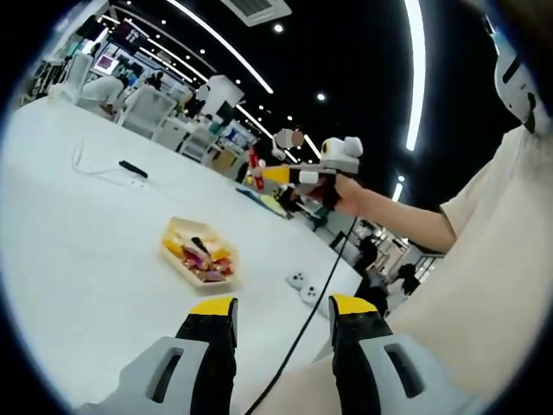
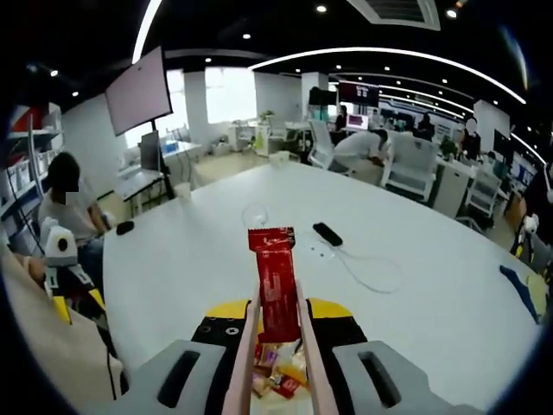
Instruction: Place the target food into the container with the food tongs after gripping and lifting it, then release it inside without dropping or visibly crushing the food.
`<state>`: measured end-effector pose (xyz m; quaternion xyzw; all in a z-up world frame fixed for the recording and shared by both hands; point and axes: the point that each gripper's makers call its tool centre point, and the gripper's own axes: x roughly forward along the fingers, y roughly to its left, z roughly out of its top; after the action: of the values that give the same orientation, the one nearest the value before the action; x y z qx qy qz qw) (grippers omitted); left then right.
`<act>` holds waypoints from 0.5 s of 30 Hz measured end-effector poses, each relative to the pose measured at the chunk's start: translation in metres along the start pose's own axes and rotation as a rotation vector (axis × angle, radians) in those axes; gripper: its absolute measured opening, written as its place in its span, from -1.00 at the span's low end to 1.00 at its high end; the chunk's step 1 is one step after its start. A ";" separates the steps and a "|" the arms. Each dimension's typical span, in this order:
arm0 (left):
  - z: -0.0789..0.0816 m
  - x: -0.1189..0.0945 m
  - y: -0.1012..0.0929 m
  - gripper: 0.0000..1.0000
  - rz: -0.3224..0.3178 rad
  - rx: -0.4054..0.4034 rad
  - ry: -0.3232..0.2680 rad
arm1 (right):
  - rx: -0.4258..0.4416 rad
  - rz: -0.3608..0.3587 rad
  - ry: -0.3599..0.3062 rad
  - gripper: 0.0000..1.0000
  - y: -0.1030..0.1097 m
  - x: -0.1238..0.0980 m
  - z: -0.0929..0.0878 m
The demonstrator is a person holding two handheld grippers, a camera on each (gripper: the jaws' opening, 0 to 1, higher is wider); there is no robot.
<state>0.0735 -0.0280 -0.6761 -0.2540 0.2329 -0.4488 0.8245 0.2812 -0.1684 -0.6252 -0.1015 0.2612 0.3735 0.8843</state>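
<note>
- My right tool (image 2: pixel 278 318) has its jaws closed in on the pink food tongs (image 2: pixel 304 346); the tong arms run up between the yellow-tipped jaws.
- The tongs pinch a red snack packet (image 2: pixel 275 285), standing upright, lifted above the container; the packet looks flat and not visibly crushed.
- In the right gripper view the container (image 2: pixel 278 373) sits right under the packet, low between the jaws, with mixed wrapped snacks inside.
- In the left gripper view my right tool (image 1: pixel 275 175) hangs in the air over the worktop, held by a hand (image 1: pixel 344 192), with the red packet (image 1: pixel 256 167) at its far end.
- My left tool (image 1: pixel 282 316) has its jaws wide apart and holds nothing; it is low, near the worktop edge.
- From the left gripper view the container (image 1: pixel 200 251) is a pale yellow tray on the white worktop (image 1: pixel 78 251), full of colourful wrapped pieces, just ahead of the left jaws.
- A white game controller (image 1: pixel 304 287) lies near the tray, by the worktop edge; a black cable (image 1: pixel 309 311) runs between the left jaws.
- Farther out on the worktop (image 2: pixel 432 285): a black remote-like bar (image 2: pixel 327 233) and a thin white cable (image 2: pixel 367 268).
- Background is office chairs, a wall screen (image 2: pixel 138 91) and people seated; too small to detail.
</note>
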 end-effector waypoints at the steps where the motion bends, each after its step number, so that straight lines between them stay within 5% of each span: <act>1: 0.000 0.000 0.000 -0.18 -0.002 0.001 0.001 | 0.001 0.000 0.000 -0.55 0.000 0.000 0.000; 15: -0.002 -0.008 0.003 -0.18 0.002 -0.004 0.006 | 0.018 -0.009 -0.003 -0.55 -0.001 0.000 -0.001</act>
<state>0.0702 -0.0202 -0.6785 -0.2543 0.2365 -0.4481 0.8238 0.2814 -0.1695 -0.6262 -0.0942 0.2625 0.3673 0.8873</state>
